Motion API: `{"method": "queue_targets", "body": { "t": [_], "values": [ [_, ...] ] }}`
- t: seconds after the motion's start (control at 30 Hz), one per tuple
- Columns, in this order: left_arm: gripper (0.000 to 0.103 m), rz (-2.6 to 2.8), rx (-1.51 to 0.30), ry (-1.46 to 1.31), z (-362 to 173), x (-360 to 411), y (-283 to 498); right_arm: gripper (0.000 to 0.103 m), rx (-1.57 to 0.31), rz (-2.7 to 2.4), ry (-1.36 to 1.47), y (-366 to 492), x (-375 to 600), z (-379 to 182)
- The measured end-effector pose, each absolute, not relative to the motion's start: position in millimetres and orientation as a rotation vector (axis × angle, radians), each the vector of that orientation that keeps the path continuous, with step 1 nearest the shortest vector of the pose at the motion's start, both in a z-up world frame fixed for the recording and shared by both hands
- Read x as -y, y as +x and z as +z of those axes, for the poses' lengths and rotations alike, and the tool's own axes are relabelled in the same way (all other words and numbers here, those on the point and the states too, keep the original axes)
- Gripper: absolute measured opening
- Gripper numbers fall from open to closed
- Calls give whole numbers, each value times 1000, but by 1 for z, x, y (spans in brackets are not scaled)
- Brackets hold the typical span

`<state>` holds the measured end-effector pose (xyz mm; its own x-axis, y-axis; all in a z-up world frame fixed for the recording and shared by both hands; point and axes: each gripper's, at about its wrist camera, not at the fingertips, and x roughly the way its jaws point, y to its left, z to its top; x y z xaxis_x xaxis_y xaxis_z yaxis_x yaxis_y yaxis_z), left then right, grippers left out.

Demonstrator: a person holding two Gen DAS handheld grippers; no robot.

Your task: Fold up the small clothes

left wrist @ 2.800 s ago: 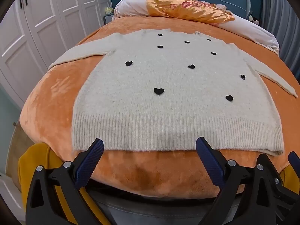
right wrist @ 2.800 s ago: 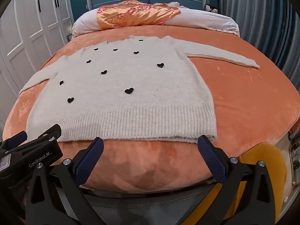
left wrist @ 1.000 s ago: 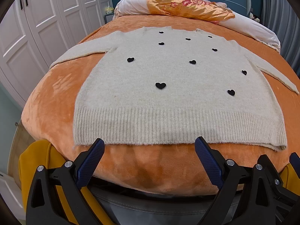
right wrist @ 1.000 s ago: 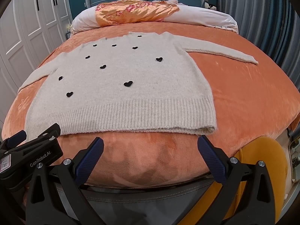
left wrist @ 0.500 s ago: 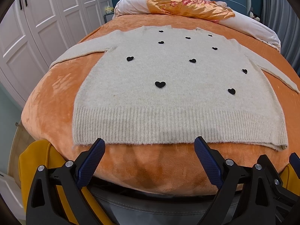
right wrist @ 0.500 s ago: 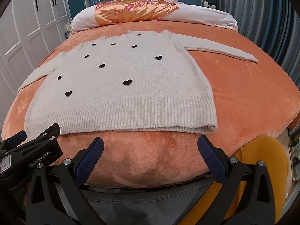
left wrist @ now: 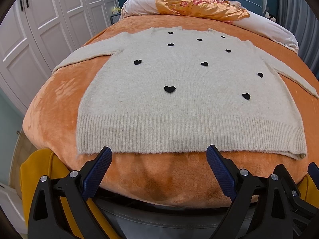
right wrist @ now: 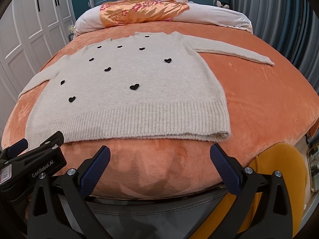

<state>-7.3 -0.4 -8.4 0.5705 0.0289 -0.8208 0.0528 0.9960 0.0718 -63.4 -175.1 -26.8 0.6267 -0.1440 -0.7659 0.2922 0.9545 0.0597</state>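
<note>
Item: cream fuzzy knit sweater with small black hearts (left wrist: 179,99), laid flat, front up, sleeves spread, on an orange plush bed cover (left wrist: 55,103), ribbed hem nearest the foot edge; unfolded. Tools: left gripper (left wrist: 157,155) and right gripper (right wrist: 159,153), black frames with blue ribbed pads, both spread wide and empty, poised just short of the hem. Risks: the pads may pinch the plush cover together with the hem and drag it up; a one-layer grab at the curled right hem corner (right wrist: 221,135) may skew the fold.
</note>
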Motion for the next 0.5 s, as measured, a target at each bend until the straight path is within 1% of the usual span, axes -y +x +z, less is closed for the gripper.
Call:
{"method": "queue_targets", "body": {
  "t": [0.5],
  "values": [
    [93,-14,-972,96,-12,3,-5,98,-869,-249,193,-60,179,-33]
  ]
}}
